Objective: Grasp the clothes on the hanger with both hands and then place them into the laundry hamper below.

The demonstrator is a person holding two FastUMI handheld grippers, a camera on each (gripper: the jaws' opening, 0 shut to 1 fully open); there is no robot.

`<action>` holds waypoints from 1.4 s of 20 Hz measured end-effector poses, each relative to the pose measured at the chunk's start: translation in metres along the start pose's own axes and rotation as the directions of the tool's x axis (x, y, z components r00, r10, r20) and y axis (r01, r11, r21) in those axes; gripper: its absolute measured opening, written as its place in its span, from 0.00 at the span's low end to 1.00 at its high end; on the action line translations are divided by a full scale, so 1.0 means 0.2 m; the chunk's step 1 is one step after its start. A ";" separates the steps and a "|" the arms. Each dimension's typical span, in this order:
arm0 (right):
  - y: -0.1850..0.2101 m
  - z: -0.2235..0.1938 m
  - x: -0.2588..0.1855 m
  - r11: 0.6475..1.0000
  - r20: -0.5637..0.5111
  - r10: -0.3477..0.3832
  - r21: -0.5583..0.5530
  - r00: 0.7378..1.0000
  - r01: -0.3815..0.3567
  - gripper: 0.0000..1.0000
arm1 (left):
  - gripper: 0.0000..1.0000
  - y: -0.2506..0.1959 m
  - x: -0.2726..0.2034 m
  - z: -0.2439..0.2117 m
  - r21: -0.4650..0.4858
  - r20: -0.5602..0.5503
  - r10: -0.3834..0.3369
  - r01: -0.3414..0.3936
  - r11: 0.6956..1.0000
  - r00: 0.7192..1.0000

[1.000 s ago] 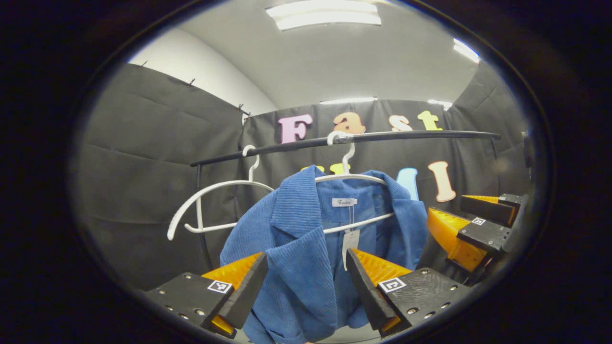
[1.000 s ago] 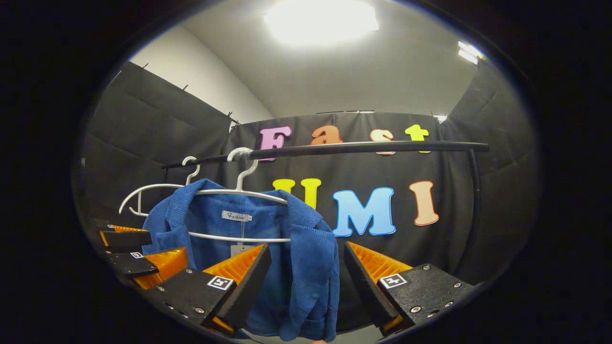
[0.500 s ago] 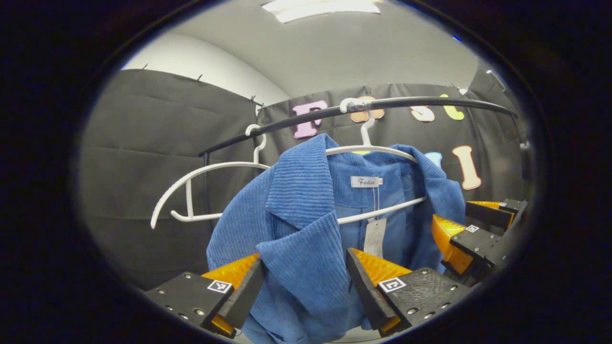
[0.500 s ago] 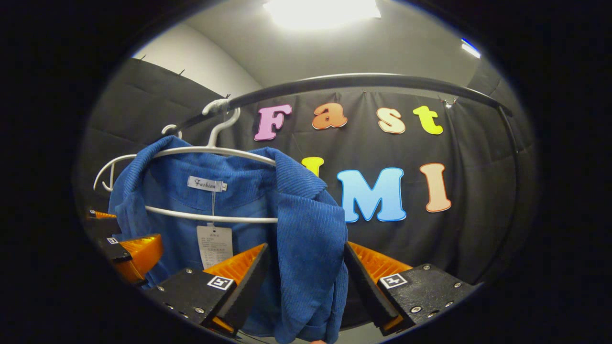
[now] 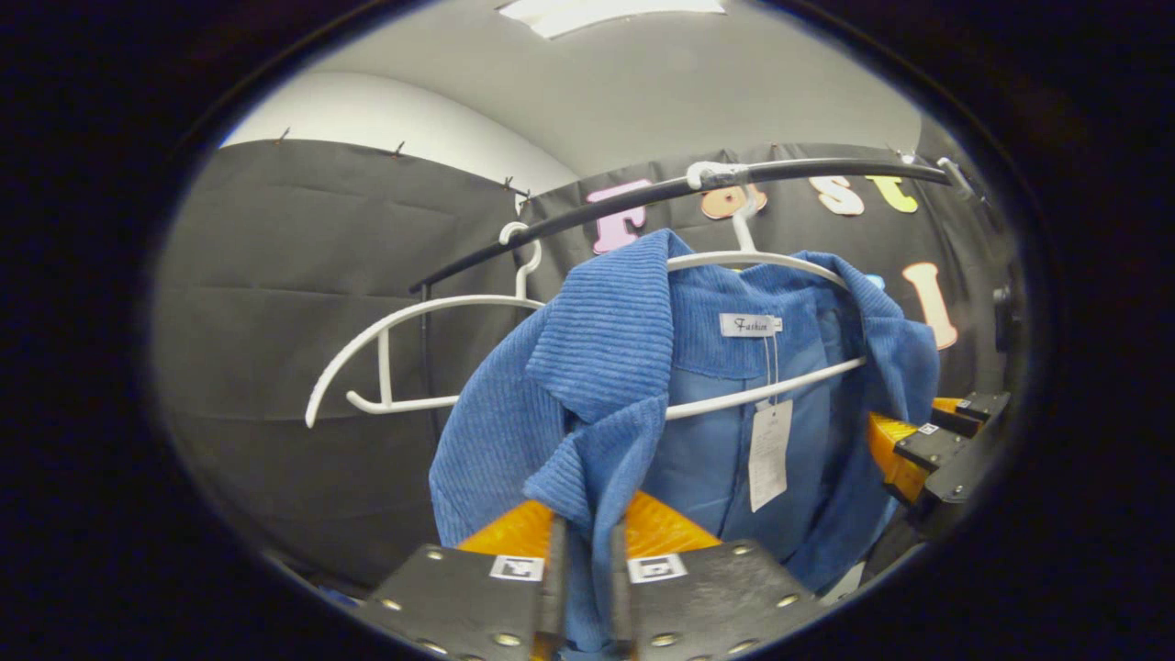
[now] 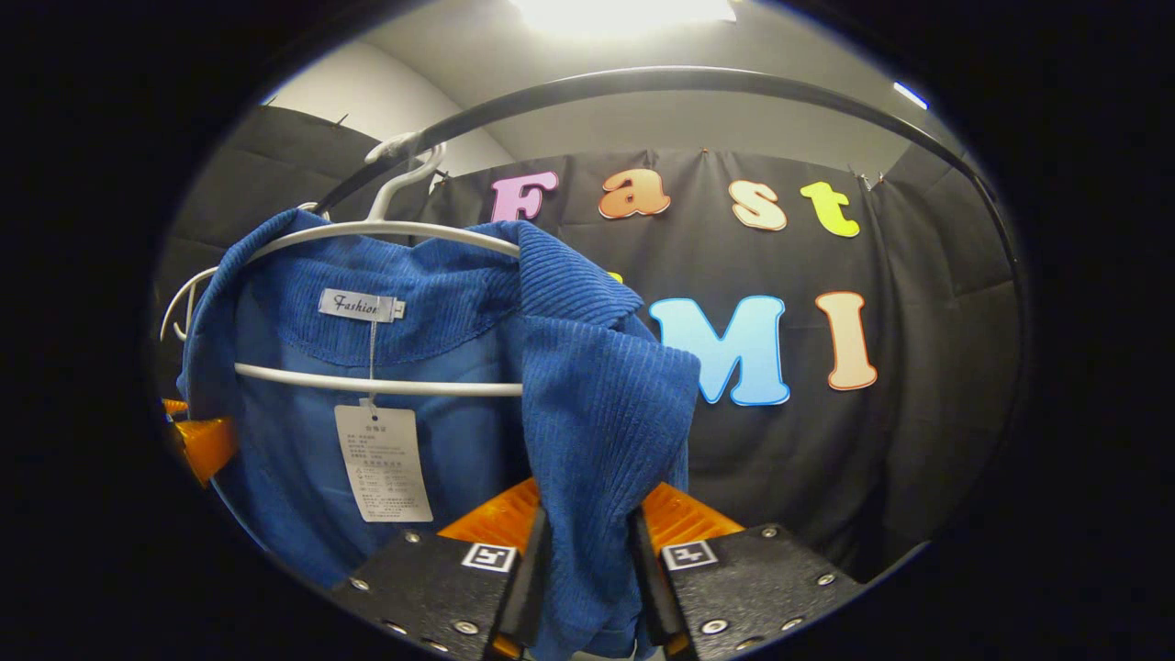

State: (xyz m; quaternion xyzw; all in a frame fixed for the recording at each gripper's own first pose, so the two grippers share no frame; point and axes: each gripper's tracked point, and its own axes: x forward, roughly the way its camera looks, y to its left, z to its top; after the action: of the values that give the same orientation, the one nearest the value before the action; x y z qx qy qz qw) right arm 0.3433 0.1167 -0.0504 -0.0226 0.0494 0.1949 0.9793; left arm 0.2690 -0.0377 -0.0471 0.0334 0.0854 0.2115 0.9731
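A blue corduroy jacket (image 5: 606, 367) (image 6: 587, 386) hangs open on a white hanger (image 5: 762, 262) (image 6: 386, 229) hooked over a black rail (image 5: 808, 171) (image 6: 643, 83). A paper tag (image 5: 769, 454) (image 6: 382, 464) dangles inside the collar. My left gripper (image 5: 585, 588) is shut on the jacket's left front lapel. My right gripper (image 6: 585, 588) is shut on the other front edge of the jacket. In the left gripper view the right gripper (image 5: 927, 445) shows at the far right, beside the jacket. In the right gripper view part of the left gripper (image 6: 204, 441) shows at the left edge.
A second, bare white hanger (image 5: 404, 363) hangs on the same rail to the left of the jacket. The rail's black upright (image 5: 425, 367) stands behind it. Black cloth walls close the booth at the back and sides.
Both grippers moved in towards the jacket and went from open to shut on its two front edges. The jacket now looks larger and nearer in both views.
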 end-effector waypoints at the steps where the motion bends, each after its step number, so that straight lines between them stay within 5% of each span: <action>1: 0.01 0.01 0.00 1.000 0.012 0.006 -0.012 1.000 -0.006 0.26 | 0.14 0.00 -0.02 0.05 -0.009 0.006 -0.010 0.010 1.000 1.000; 2: 0.02 0.03 0.01 0.999 0.031 0.031 -0.020 0.999 -0.030 0.10 | 0.08 0.00 0.00 0.01 -0.013 0.007 -0.018 0.018 1.000 1.000; 3: 0.05 0.05 0.01 0.998 0.050 0.053 -0.027 0.997 -0.052 0.05 | 0.01 -0.01 -0.01 0.03 -0.021 0.013 -0.040 0.041 0.999 0.999; 8: -0.03 0.33 -0.06 1.000 0.240 0.000 -0.030 0.971 0.007 0.03 | 0.02 0.13 -0.07 0.15 -0.021 0.052 -0.039 0.040 0.999 0.998; 14: -0.24 0.56 0.01 0.993 0.333 -0.077 -0.063 0.940 0.104 0.03 | 0.01 0.33 -0.10 0.35 -0.021 0.112 -0.017 0.019 1.000 0.994; 20: -0.37 0.63 0.12 0.968 0.436 -0.077 -0.182 0.896 0.171 0.03 | 0.01 0.50 -0.08 0.57 0.033 0.186 -0.019 0.013 0.999 0.982; 28: -0.56 0.51 0.32 0.940 0.412 -0.120 -0.246 0.903 0.237 0.03 | 0.01 0.65 0.08 0.68 0.038 0.222 -0.001 -0.008 0.999 0.975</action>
State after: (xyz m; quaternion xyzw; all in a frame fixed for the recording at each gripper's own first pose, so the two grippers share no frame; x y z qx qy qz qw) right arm 0.4536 0.0446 0.0475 -0.1309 -0.1784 0.1093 0.9691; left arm 0.2545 0.0830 0.0971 0.0756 -0.0197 0.2064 0.9754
